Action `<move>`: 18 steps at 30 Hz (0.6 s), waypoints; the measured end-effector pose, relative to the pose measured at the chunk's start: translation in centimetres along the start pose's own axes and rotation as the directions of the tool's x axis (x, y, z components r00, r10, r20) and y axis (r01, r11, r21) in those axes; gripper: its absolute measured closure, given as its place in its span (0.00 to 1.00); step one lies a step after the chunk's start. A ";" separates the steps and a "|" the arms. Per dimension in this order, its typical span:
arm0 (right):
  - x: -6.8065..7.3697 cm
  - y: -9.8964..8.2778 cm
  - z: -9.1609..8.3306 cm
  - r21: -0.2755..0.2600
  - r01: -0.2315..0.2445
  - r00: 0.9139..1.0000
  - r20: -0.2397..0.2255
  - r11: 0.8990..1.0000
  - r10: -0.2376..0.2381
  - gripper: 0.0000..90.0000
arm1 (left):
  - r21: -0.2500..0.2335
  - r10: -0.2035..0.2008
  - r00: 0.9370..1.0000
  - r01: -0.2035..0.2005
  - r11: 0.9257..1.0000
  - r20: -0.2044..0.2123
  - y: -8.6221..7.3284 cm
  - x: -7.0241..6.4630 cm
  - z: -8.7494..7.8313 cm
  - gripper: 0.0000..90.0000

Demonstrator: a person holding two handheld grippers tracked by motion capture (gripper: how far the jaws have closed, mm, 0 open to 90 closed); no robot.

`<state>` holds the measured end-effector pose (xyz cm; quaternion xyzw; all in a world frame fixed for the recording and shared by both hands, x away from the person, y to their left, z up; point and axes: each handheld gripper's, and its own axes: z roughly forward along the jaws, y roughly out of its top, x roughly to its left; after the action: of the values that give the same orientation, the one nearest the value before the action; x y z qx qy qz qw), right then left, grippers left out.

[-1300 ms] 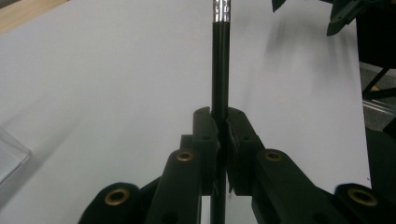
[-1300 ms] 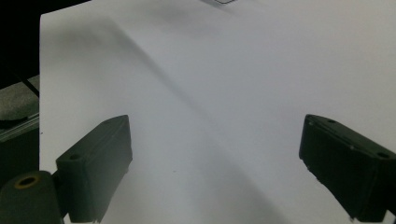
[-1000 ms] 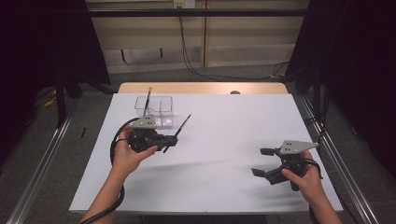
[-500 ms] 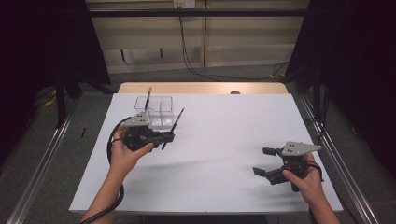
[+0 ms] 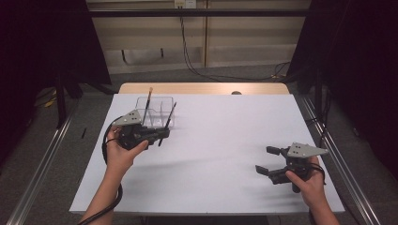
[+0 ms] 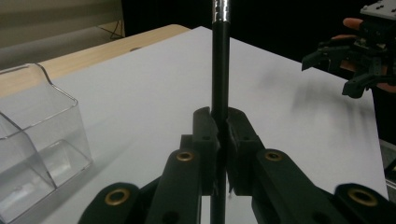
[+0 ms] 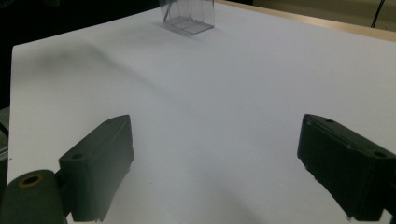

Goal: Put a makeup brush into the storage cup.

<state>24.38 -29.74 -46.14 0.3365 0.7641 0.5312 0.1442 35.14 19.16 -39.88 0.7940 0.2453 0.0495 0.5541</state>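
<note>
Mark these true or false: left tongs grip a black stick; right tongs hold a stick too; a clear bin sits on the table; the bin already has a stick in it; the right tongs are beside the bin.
1. The left tongs grip a black stick. True.
2. The right tongs hold a stick too. False: the jaws stand wide apart with nothing between them.
3. A clear bin sits on the table. True.
4. The bin already has a stick in it. True: a second stick stands in it.
5. The right tongs are beside the bin. False: they are across the table, near its front right corner.
</note>
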 end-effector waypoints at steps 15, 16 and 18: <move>-0.2 0.2 -1.0 -0.065 -0.021 0.999 0.022 0.998 0.022 0.11 | -0.052 -0.019 0.999 0.018 0.999 -0.026 -0.1 0.6 -0.7 0.93; -0.2 0.2 -1.0 -0.067 -0.026 0.999 0.023 0.997 0.028 0.11 | -0.054 -0.019 0.999 0.018 0.998 -0.027 -0.1 0.7 -0.8 0.93; -0.2 0.2 -1.2 -0.067 -0.022 0.999 0.032 0.998 0.024 0.11 | -0.057 -0.020 1.000 0.019 0.998 -0.023 -0.1 0.8 -0.7 0.93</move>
<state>23.95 -30.70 -45.56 0.3489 0.7397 0.5522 0.1617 35.53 20.16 -39.83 0.7748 0.2580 0.0607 0.5739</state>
